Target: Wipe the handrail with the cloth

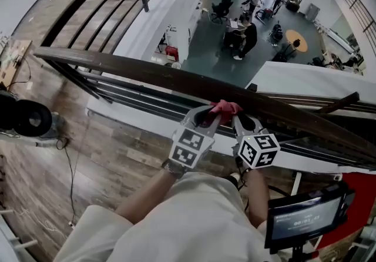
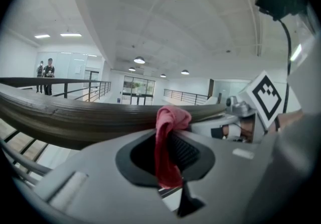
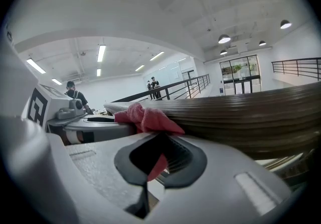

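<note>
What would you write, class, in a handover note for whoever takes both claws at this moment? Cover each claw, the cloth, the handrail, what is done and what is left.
Left claw: shut on the red cloth, pinching one end.
Right claw: shut on the same cloth, close beside the left.
Cloth: bunched between the two claws, pressed on the top of the dark wooden handrail.
Done: cloth gripped and set on the rail. How much has been wiped cannot be told.
Left: slide the cloth along the rail, which runs on to both sides.
</note>
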`<state>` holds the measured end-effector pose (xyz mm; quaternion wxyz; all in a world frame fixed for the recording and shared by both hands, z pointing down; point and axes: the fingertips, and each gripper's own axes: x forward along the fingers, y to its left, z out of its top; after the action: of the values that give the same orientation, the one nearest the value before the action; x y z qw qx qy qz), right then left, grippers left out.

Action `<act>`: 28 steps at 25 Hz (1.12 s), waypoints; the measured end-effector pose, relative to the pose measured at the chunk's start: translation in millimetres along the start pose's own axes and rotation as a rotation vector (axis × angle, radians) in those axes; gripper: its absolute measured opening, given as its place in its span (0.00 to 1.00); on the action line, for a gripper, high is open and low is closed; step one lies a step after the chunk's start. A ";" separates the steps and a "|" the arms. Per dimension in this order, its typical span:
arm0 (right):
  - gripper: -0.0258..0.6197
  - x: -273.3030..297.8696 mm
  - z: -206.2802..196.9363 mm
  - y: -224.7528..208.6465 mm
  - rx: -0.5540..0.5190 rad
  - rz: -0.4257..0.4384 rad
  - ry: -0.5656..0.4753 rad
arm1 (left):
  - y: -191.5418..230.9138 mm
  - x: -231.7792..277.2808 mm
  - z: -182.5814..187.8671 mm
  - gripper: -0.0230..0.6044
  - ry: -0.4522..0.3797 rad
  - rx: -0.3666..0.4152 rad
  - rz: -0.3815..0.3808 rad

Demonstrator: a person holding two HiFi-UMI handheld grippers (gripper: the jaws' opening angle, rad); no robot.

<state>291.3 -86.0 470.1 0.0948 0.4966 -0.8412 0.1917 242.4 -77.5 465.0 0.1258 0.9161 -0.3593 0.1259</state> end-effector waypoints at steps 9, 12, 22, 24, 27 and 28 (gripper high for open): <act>0.04 39.6 6.1 43.6 -0.019 0.045 0.005 | 55.7 -30.1 -6.5 0.14 -0.023 -0.023 0.095; 0.04 49.0 10.1 57.0 -0.014 0.070 0.014 | 67.8 -40.8 -2.9 0.14 -0.040 -0.039 0.125; 0.04 87.7 12.4 98.4 -0.039 0.135 0.047 | 115.4 -71.5 -11.2 0.14 -0.055 -0.105 0.233; 0.04 94.4 12.4 105.0 -0.058 0.140 0.062 | 122.1 -76.6 -10.7 0.14 -0.070 -0.128 0.253; 0.04 102.5 11.1 115.4 -0.146 0.134 0.092 | 129.8 -85.3 -8.7 0.15 -0.102 -0.178 0.281; 0.04 104.8 11.3 118.9 -0.192 0.129 0.101 | 132.1 -87.9 -7.5 0.15 -0.113 -0.191 0.291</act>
<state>136.7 -122.9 469.3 0.1716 0.4197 -0.8801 0.1409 87.8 -113.8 462.3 0.1722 0.8438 -0.5051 0.0566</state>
